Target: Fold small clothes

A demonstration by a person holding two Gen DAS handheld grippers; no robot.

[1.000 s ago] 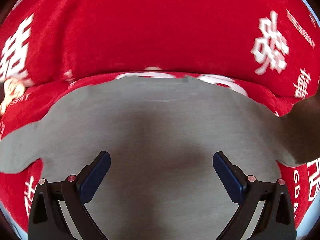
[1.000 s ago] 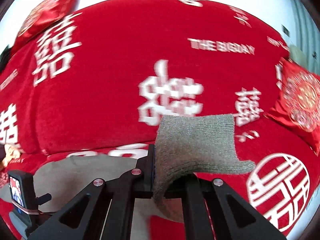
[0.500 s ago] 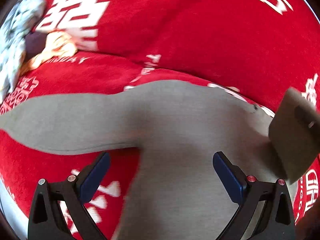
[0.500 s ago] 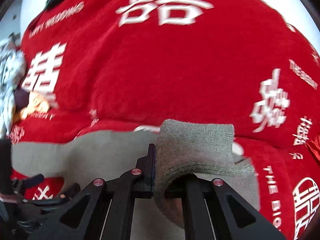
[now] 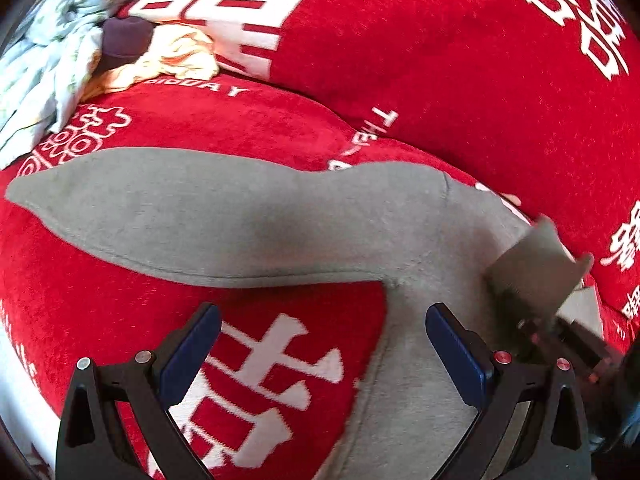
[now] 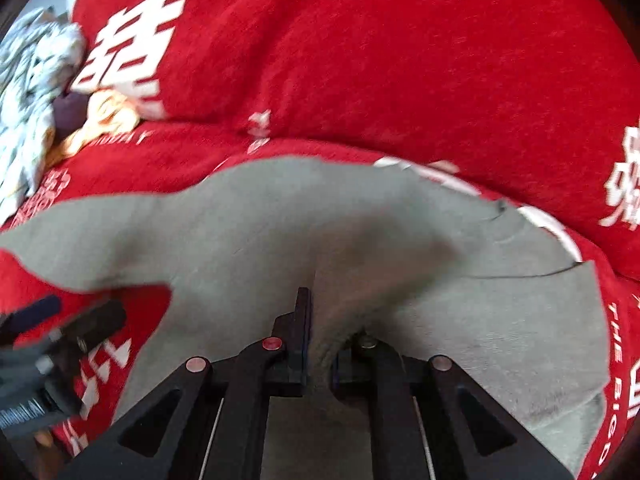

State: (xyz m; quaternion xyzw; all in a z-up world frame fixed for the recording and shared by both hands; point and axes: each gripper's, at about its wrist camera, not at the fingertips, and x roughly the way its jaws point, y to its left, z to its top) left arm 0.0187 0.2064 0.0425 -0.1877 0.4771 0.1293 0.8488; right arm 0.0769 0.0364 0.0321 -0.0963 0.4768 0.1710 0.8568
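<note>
A red cover (image 5: 440, 80) with white printed characters spreads over a soft, cushioned surface that fills both views; I cannot tell whether it is a sofa or a bed. On it lies the grey top (image 5: 248, 216), one sleeve stretched out flat to the left, its body running down out of the frame beneath me, so the hem is cut off. At the upper left sits a heap of other clothes (image 5: 60, 52): pale patterned cloth, something dark, something cream, too crumpled to name.

My left gripper (image 5: 322, 344) hangs above the sleeve's underarm with its jaws released and wide apart, nothing between them. My right gripper (image 6: 318, 360) has a bunched fold of the grey top between its jaws, which are just starting to part while the cloth is still pinched. That fold hides the fingertips, and the picture there is blurred.
</note>
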